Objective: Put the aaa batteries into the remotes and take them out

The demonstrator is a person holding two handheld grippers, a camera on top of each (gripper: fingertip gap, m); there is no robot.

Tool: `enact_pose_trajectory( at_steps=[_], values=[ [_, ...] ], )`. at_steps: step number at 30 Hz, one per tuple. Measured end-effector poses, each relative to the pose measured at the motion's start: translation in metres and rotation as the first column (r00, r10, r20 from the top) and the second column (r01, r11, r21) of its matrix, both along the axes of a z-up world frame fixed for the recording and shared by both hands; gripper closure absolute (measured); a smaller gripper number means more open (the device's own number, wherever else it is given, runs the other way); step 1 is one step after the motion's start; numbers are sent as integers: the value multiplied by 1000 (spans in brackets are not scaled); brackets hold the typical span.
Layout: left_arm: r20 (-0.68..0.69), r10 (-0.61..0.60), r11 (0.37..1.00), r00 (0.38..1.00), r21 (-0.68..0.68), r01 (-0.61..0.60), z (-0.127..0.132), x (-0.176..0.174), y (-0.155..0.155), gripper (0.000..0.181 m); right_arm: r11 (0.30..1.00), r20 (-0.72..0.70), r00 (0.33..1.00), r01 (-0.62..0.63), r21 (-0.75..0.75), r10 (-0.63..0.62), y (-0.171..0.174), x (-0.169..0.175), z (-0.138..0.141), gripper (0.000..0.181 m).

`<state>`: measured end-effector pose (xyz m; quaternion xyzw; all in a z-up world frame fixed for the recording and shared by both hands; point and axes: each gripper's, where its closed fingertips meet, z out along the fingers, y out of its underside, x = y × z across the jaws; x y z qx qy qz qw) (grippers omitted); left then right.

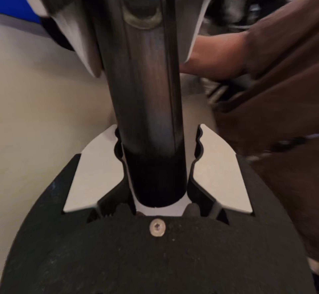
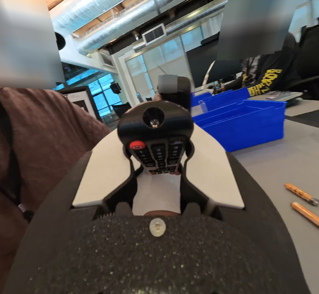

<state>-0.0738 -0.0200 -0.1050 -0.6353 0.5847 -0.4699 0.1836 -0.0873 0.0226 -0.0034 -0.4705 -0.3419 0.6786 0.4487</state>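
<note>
Table [image 2: 259,173] grey (blue bins [image 2: 241,123]) — ducts [image 2: 120,14] overhead.

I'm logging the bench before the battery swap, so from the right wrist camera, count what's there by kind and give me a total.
Remote: 1
Wooden-handled tools: 2
Blue bins: 2 clearly, possibly more behind them
Total: 5 at least
</note>
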Motion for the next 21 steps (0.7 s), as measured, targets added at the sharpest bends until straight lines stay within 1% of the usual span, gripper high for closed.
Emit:
enact_pose_trajectory(
  at_steps=[1,2,4,5,7,10,11,14,16,17,18,19,21],
  values=[
    [8,72,993,997,97,-73,1,0,10,102,1000,2,1000,20,-14,-20,3,1,1,121],
    [35,134,977,990,165,-138,5,0,17,105,999,-1,999,35,-26,-35,5,1,3,121],
    [91,180,954,979,226,-197,12,1,21,111,998,-9,998,54,-40,-54,6,-3,7,121],
    [98,202,943,974,249,-221,13,1,24,114,997,-5,998,65,-41,-66,7,-5,8,121],
    [72,197,936,978,282,-210,7,1,24,117,996,6,997,79,-38,-79,5,-10,10,121],
    [-18,189,931,982,320,-174,-6,-3,25,119,995,55,994,98,-11,-97,3,-16,4,121],
    [-35,187,935,982,314,-167,-7,-5,26,120,995,69,992,102,-6,-101,4,-16,1,121],
    [-19,185,947,983,271,-173,-2,-9,29,121,995,88,992,95,-9,-94,7,-12,-4,120],
    [-49,221,914,974,359,-189,-9,-16,40,121,995,177,980,95,-14,-91,10,-13,-15,121],
    [-58,234,898,971,395,-193,-11,-19,45,121,994,209,973,108,-13,-103,13,-12,-19,115],
    [-70,250,886,966,419,-199,-14,-23,51,121,990,245,961,137,-23,-128,19,-10,-23,107],
    [-85,274,871,958,445,-209,-17,-28,58,121,985,286,946,168,-32,-152,25,-6,-27,106],
    [-123,350,814,928,530,-237,-24,-42,79,120,962,376,902,262,-83,-213,40,5,-35,104]
  ],
)
